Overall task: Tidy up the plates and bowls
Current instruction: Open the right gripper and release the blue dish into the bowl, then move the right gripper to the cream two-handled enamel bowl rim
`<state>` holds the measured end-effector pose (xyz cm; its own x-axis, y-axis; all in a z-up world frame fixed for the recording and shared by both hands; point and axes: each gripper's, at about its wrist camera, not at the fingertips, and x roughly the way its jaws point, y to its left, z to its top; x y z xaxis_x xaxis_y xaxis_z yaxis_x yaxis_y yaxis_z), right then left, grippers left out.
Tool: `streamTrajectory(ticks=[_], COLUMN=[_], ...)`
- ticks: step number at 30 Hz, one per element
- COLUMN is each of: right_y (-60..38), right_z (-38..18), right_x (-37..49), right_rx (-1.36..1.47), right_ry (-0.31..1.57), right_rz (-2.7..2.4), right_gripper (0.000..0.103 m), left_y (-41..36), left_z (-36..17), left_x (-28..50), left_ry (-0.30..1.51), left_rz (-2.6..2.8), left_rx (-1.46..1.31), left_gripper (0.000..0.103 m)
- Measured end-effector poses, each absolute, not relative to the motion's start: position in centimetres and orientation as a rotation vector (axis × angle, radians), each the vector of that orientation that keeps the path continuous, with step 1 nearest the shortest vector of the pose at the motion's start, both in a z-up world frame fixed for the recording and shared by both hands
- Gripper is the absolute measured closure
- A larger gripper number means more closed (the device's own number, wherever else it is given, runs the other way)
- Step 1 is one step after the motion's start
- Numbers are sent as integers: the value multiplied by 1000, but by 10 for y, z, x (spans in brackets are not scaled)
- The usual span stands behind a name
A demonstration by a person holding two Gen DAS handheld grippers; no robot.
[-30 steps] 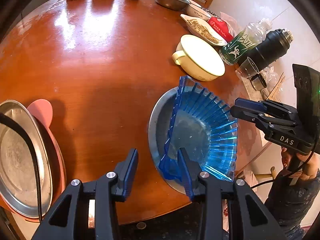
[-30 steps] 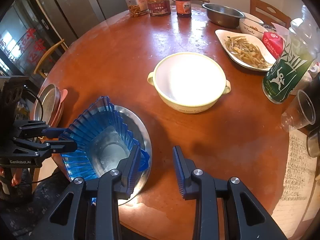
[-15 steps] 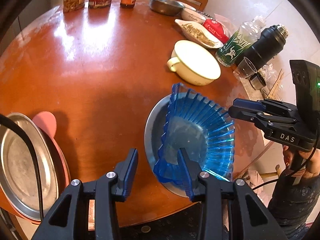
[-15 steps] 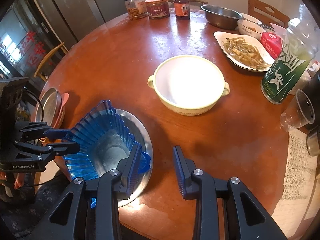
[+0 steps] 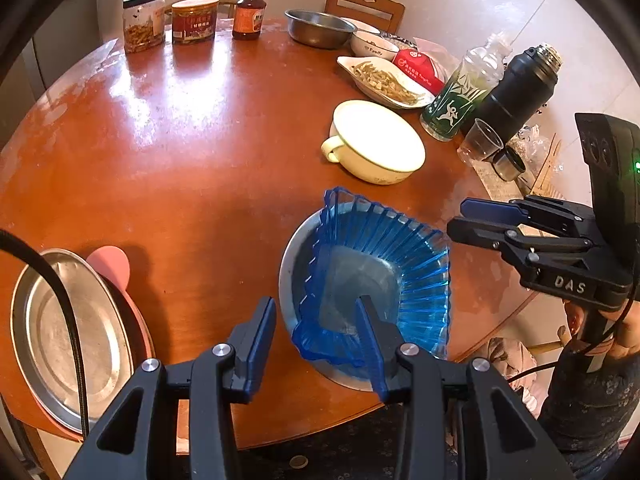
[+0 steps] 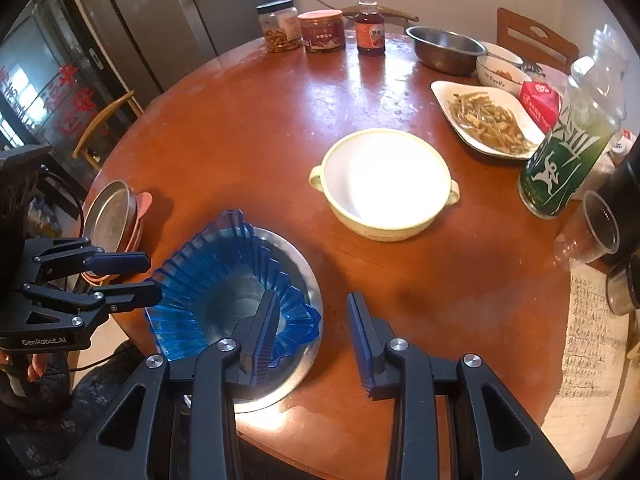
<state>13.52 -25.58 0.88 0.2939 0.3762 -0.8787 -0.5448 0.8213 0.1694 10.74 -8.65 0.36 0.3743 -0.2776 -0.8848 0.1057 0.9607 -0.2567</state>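
Blue bowl [image 5: 380,280] now sits flatter in the metal plate [image 5: 292,256]; both tongs [image 5: 316,324] [image 6: 312,320] stay spread, gripping nothing.

Lighting: bright daylight; glare is thrown on the table [image 5: 168,92] and cream bowl [image 6: 384,176]. Soft shadows. Fisheye bending and black vignetting are seen at edges.

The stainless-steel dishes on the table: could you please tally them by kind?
Steel plates: 2, the near plate under the blue bowl and the left plate on a pink plate.
Steel bowls: 1, the far bowl.
Total: 3.
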Motion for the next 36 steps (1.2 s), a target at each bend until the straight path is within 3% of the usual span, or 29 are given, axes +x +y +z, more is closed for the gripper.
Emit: streamTrajectory(ticks=[2, 13, 36], right_y=[-256, -258, -299], right_z=[12, 28, 53], right_x=[134, 130, 153], right_rx=[-174, -154, -3], right_ry=[1100, 1048, 952], right_rz=[616, 613, 502], right_gripper=[49, 48, 35], left_y=[-87, -93, -108], left_z=[8, 28, 62], left_x=[108, 114, 158], left_ry=[1153, 1113, 1043], left_rz=[-242, -241, -199], left_rx=[-163, -129, -92], left_gripper=[61, 55, 54])
